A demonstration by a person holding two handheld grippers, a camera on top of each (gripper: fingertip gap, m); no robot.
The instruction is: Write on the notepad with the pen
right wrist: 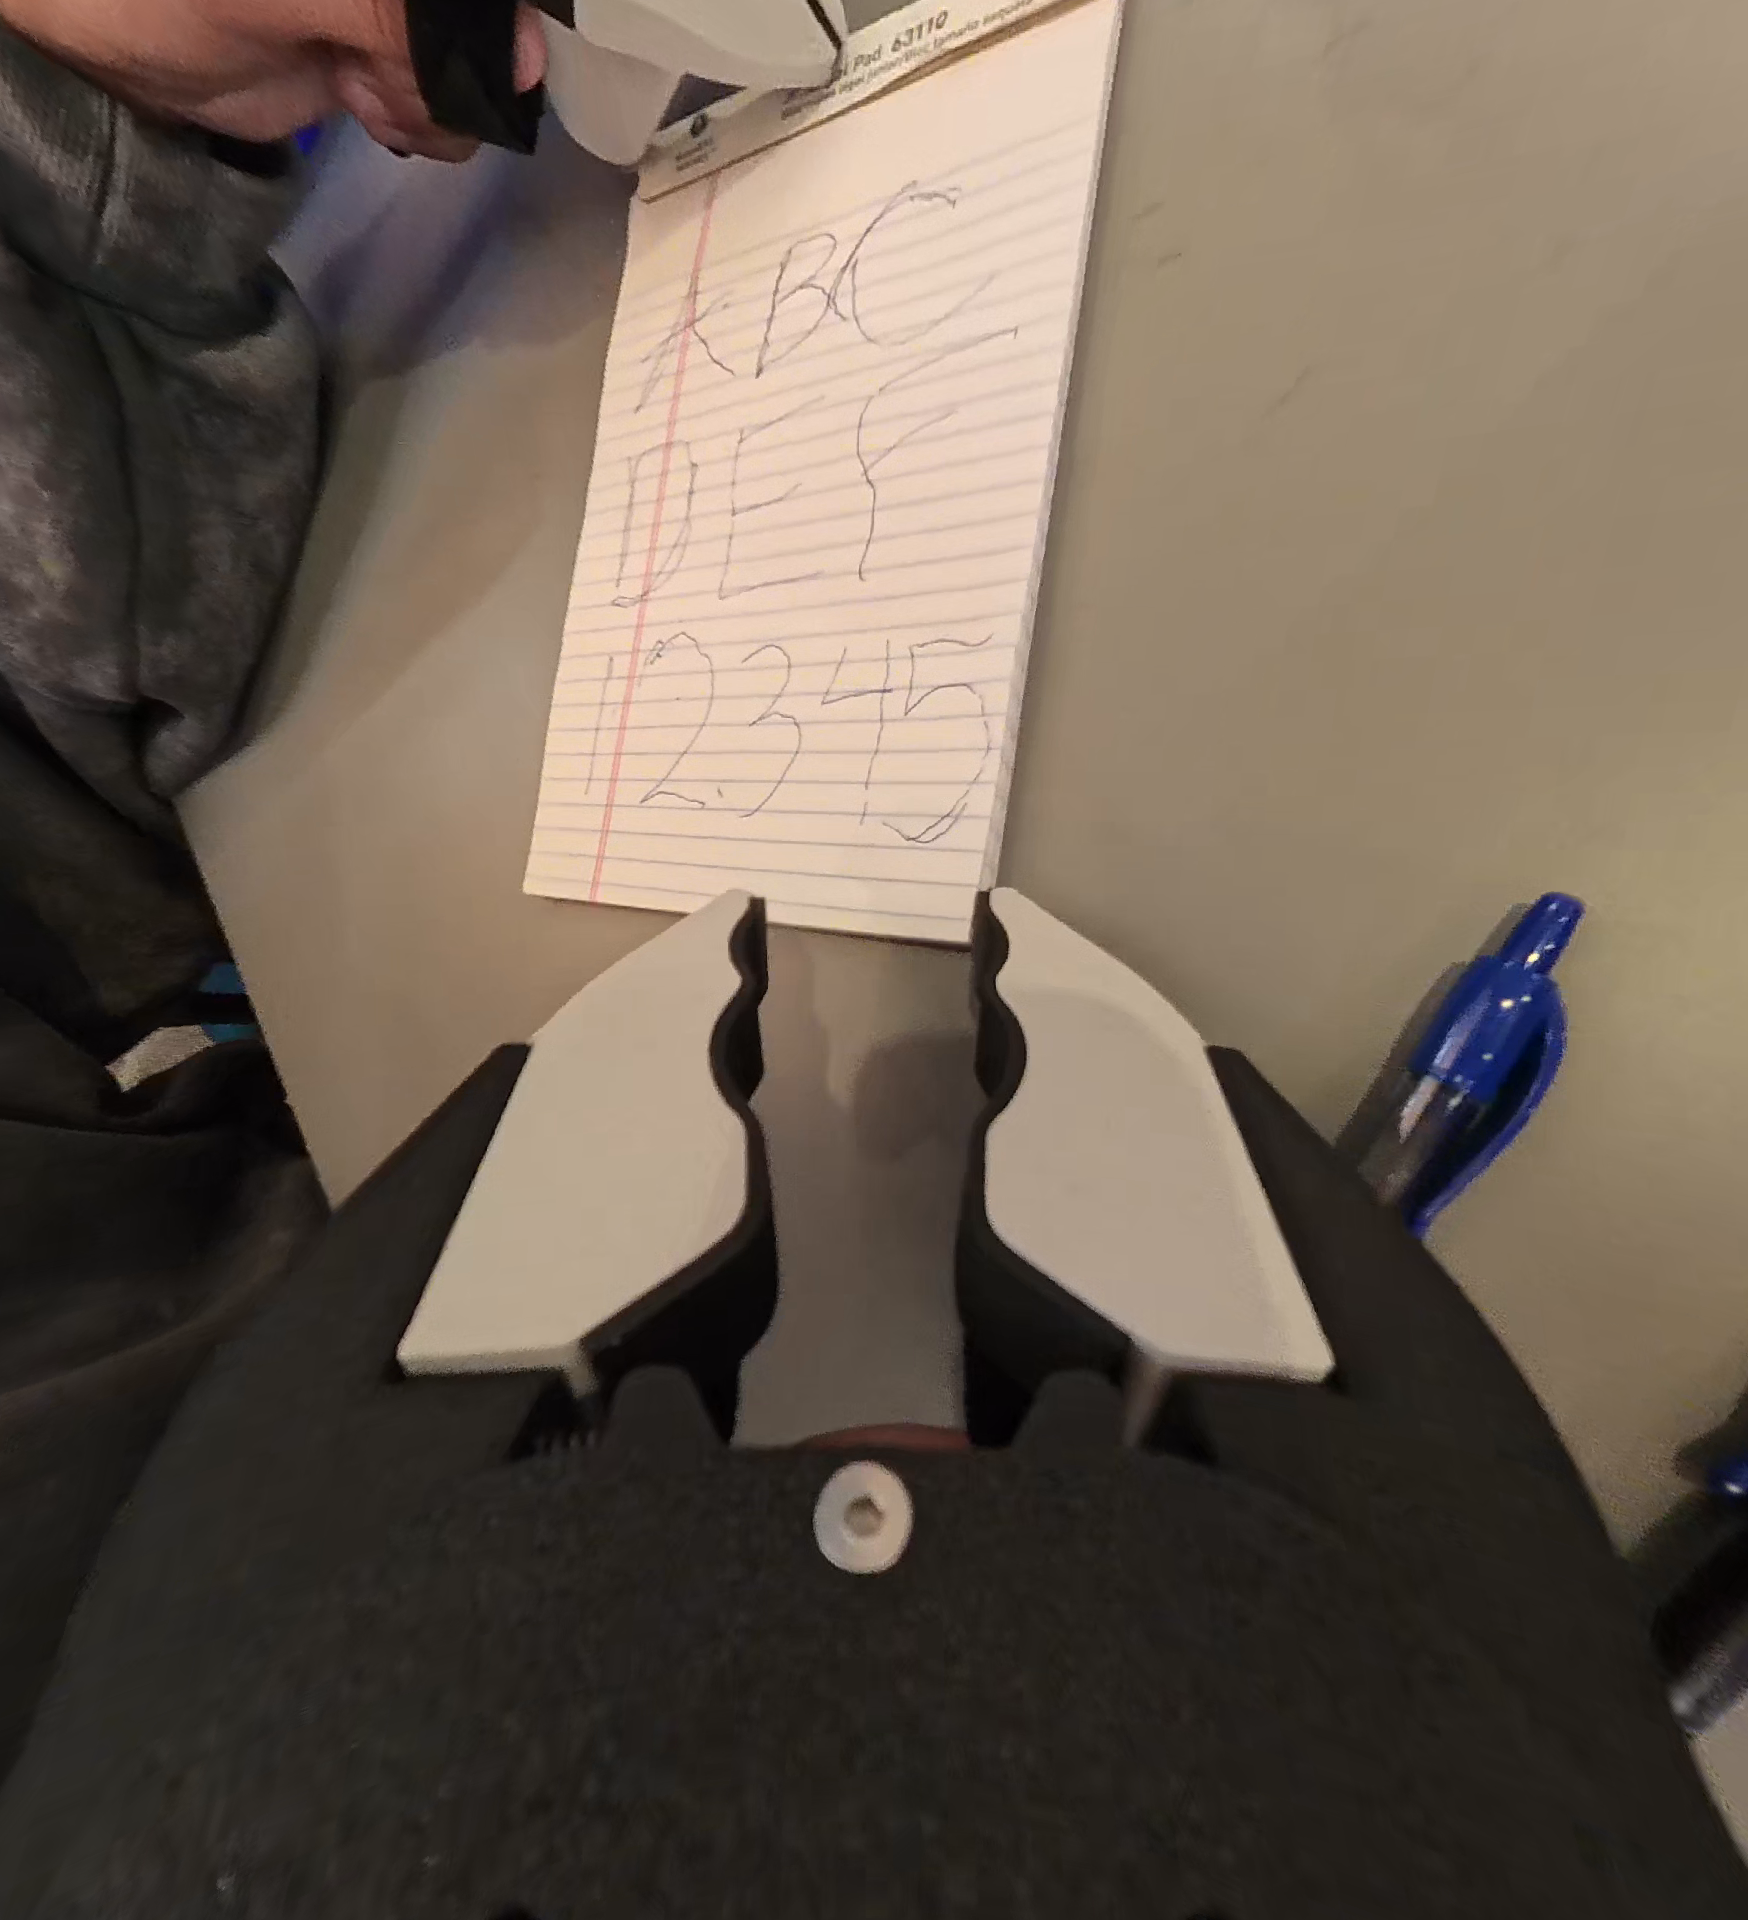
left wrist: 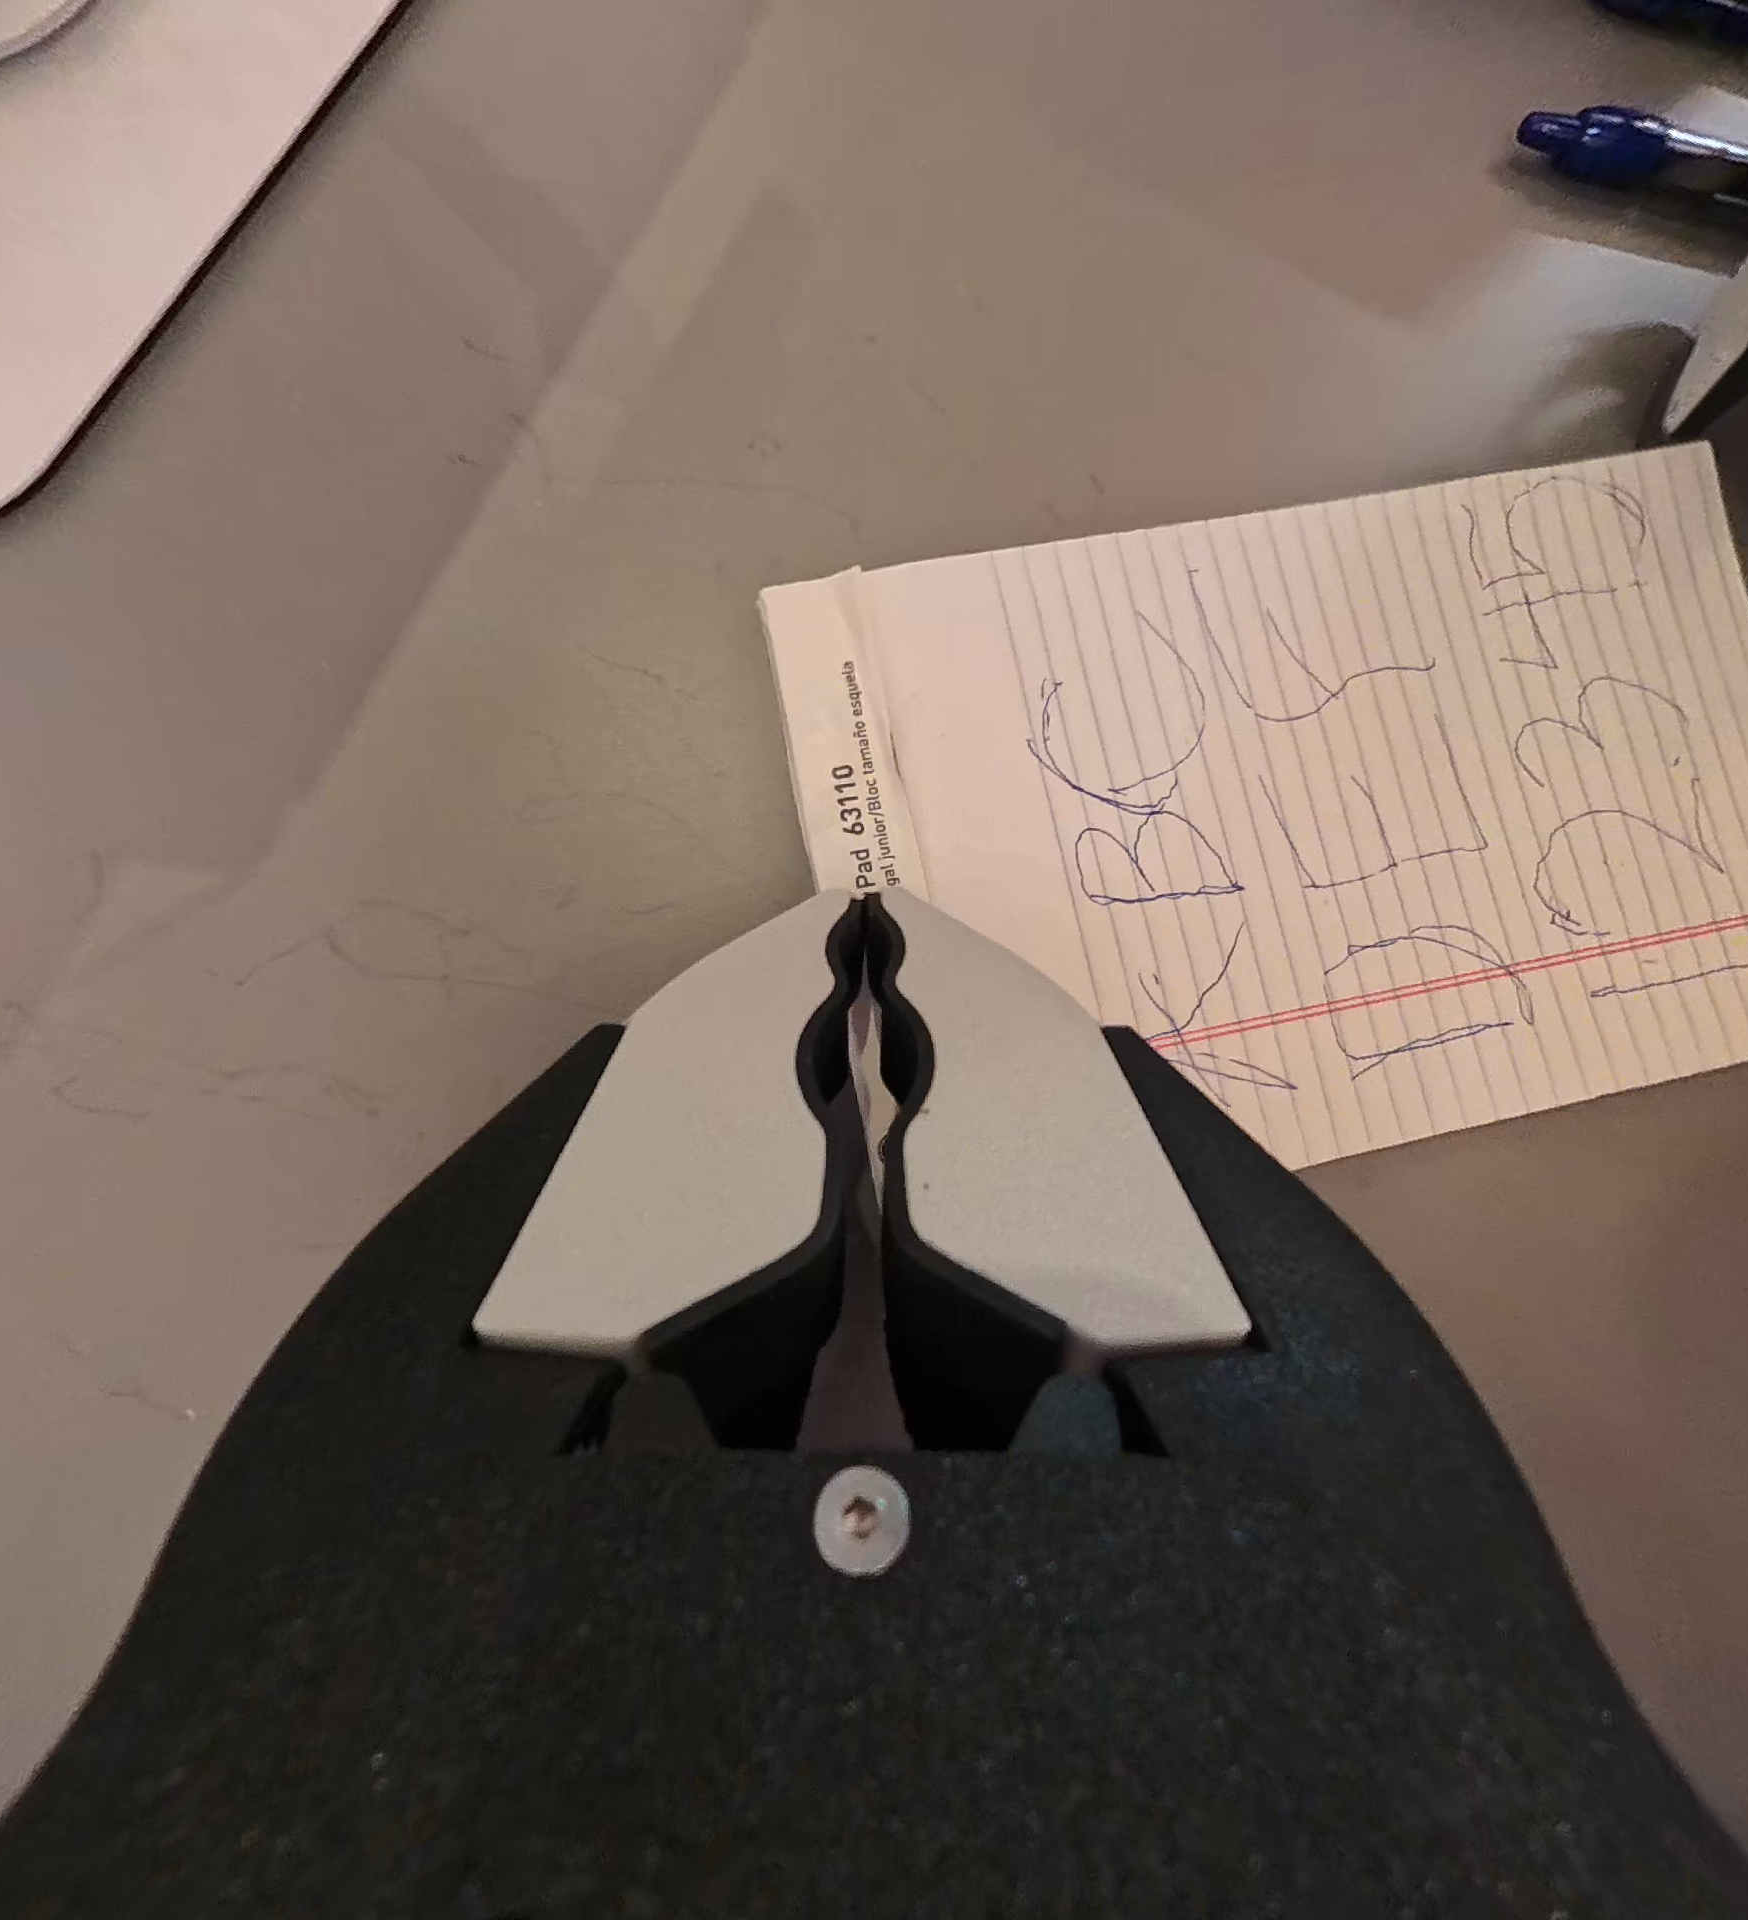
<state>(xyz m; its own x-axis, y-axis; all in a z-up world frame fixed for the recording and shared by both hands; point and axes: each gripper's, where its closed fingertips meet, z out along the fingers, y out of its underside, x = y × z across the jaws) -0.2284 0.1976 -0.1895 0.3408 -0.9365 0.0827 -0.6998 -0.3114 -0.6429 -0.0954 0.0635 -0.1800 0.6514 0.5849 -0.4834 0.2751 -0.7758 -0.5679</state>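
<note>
Right wrist view: right hand-held gripper (right wrist: 868, 914) gapes empty near handwritten, print-headed notepad (right wrist: 849, 499); left hand-held gripper (left wrist: 866, 906) pinched closed

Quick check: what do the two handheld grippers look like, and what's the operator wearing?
Both match: the left gripper and right gripper each have two light grey fingers with wavy black inner pads, set in a black textured body with one silver hex screw. No cables are visible. The operator wears a mottled grey sleeve.

Grey tabletop (left wrist: 537, 520), white rounded board (left wrist: 70, 260) at its far corner, grey mottled sleeve (right wrist: 70, 416) alongside
</note>
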